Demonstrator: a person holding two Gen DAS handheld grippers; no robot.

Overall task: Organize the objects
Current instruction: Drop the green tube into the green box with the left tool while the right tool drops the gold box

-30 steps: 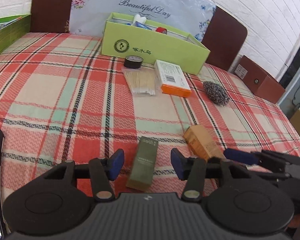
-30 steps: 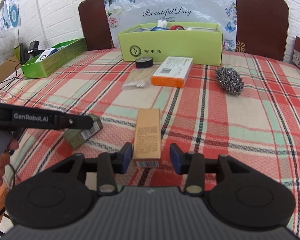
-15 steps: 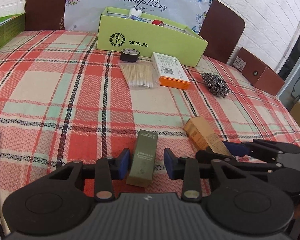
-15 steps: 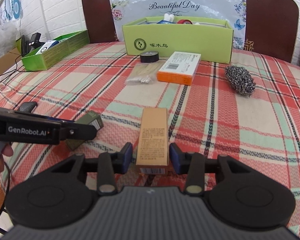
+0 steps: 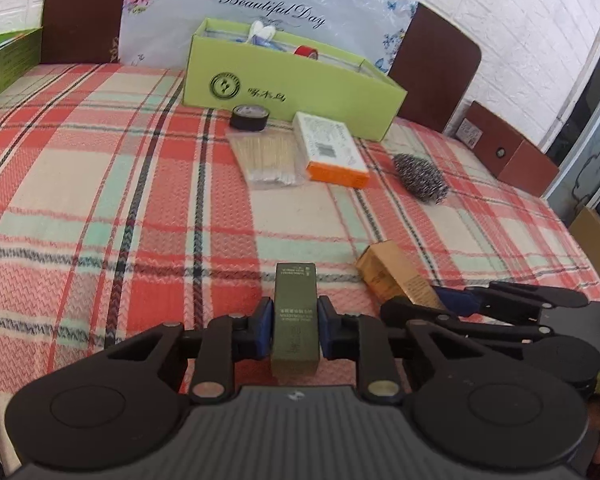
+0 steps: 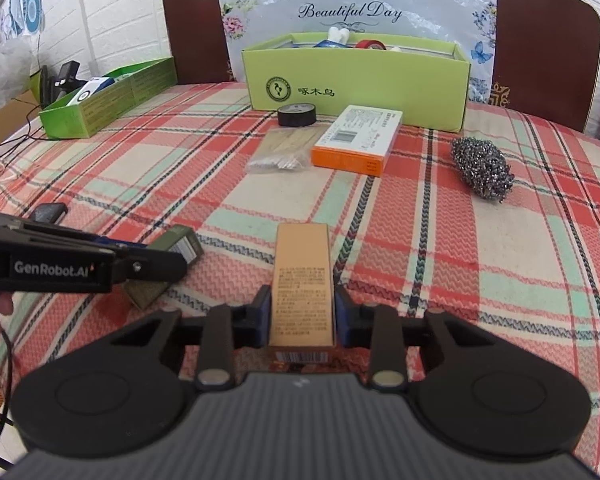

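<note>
The bedcover is a plaid of red, cream and mint green, crossed with dark lines; the big box is lime green with a dark round emblem; the tape roll is black; the flat carton is white on top, orange along its side; the scourer is silvery grey; one slim box is olive green, the other tan; the headboard is dark brown
</note>
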